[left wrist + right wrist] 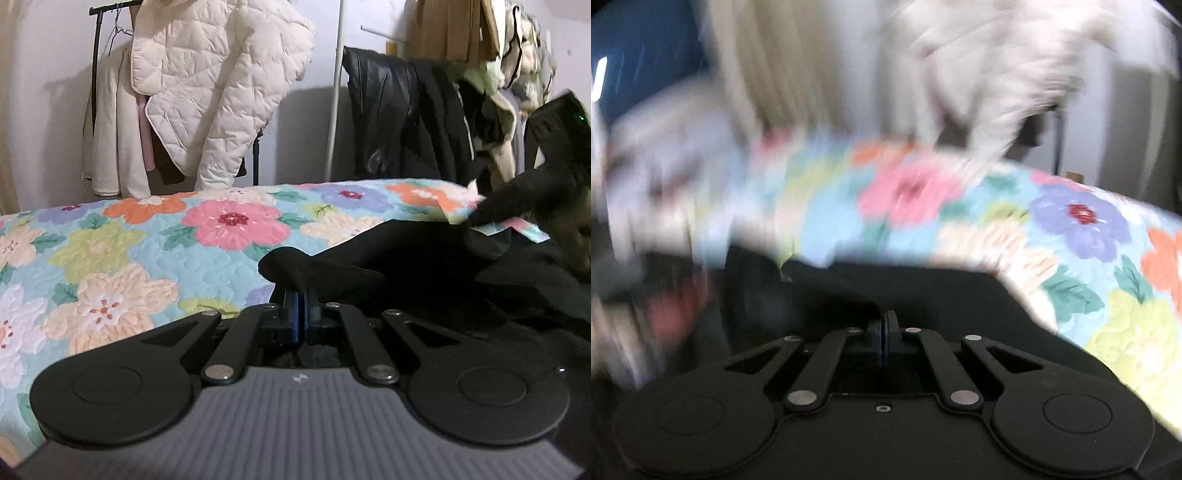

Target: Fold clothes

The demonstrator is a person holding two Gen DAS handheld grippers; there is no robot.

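A black garment [406,266] lies on the right side of a flowered quilt [147,243]. My left gripper [295,295] is shut, its blue pads pinching a fold of the black garment near its left end. The other gripper's dark body [561,125] shows at the far right of the left wrist view, above the quilt's lifted corner. In the blurred right wrist view my right gripper [885,325] is shut on the black garment [923,291], which spreads ahead of it over the flowered quilt [1089,266].
A cream quilted jacket [218,85] hangs on a black rack behind the bed. A black leather jacket [399,110] and other clothes hang at the back right by a white pole [338,85]. The quilt's corner [524,229] is flipped up at the right.
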